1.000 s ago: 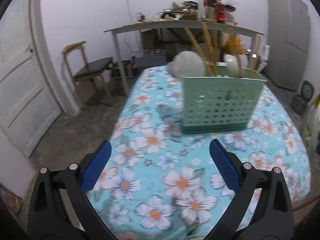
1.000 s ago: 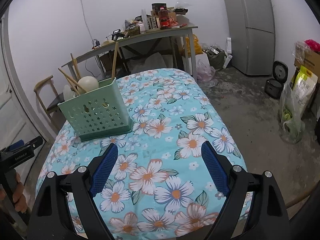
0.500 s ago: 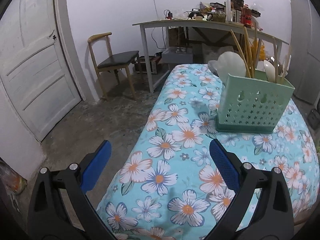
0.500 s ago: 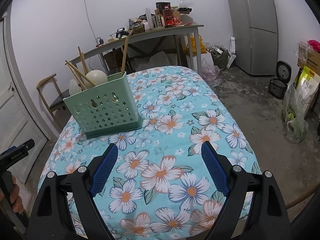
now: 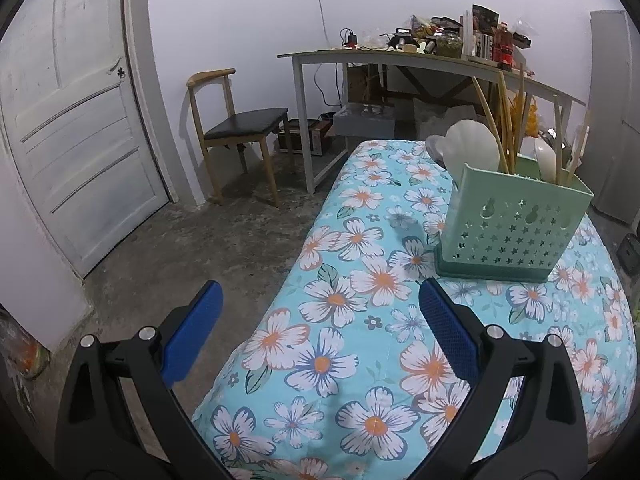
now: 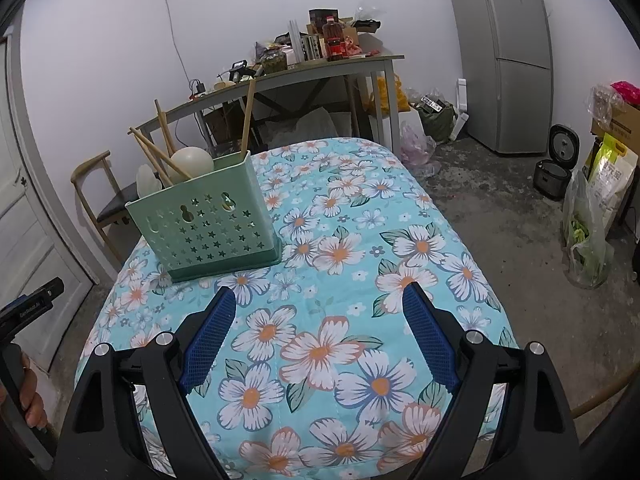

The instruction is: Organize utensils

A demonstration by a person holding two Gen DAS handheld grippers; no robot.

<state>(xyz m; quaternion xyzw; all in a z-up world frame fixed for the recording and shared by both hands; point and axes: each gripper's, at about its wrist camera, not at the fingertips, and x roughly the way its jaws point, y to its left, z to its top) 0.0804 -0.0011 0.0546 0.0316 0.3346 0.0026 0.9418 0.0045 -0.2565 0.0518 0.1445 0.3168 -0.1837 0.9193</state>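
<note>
both tools wide apart and empty, left tool point(image 5: 320, 322), right tool point(image 6: 320, 324), above floral tablecloth point(image 6: 340, 248)

Utensil basket point(image 6: 208, 228) on counter point(image 6: 360, 240), toward far left part. Chopsticks point(image 6: 154, 154) and spoons point(image 5: 472, 150) upright in basket. Behind counter, cluttered desk point(image 6: 320, 70) against wall. Chair point(image 5: 240, 128) left of desk, door point(image 5: 72, 120) further left. Fridge point(image 6: 504, 56) at far right, bags point(image 6: 592, 216) on floor nearby.
</note>
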